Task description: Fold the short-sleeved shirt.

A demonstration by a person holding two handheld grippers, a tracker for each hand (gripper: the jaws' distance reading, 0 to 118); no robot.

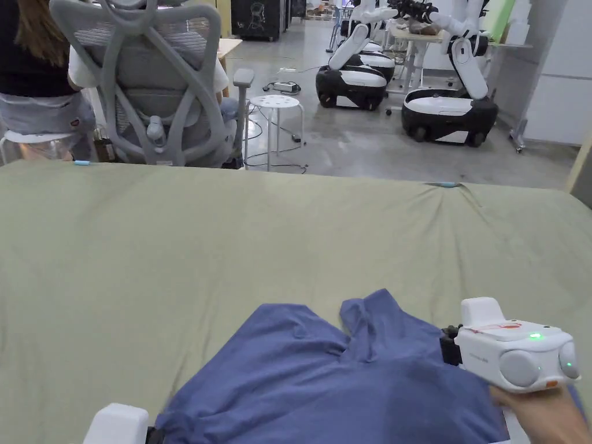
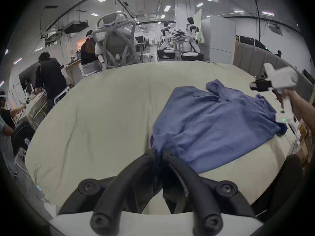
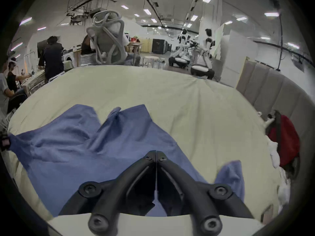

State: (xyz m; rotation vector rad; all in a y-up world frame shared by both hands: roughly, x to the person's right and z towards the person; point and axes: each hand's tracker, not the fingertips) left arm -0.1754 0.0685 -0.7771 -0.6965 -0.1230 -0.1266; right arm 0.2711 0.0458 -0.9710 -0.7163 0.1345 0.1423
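Observation:
A blue short-sleeved shirt (image 1: pixel 347 376) lies crumpled on the green-covered table (image 1: pixel 231 243), near its front edge, collar pointing to the far side. My left gripper (image 2: pixel 158 152) is shut on the shirt's (image 2: pixel 213 125) near left corner, with cloth pinched between its jaws; the head view shows it at the bottom left (image 1: pixel 151 432). My right gripper (image 3: pixel 156 152) has its jaws pressed together with nothing between them, hovering over the shirt's (image 3: pixel 102 146) right side. From the left gripper view it (image 2: pixel 254 85) is seen raised above the cloth, apart from it.
Beyond the table's far edge stand a grey office chair (image 1: pixel 156 87), a white stool (image 1: pixel 276 104) and two white-and-black robots (image 1: pixel 445 110). People work at desks on the left (image 2: pixel 49 76). A red bag (image 3: pixel 286 142) hangs off the table's right side.

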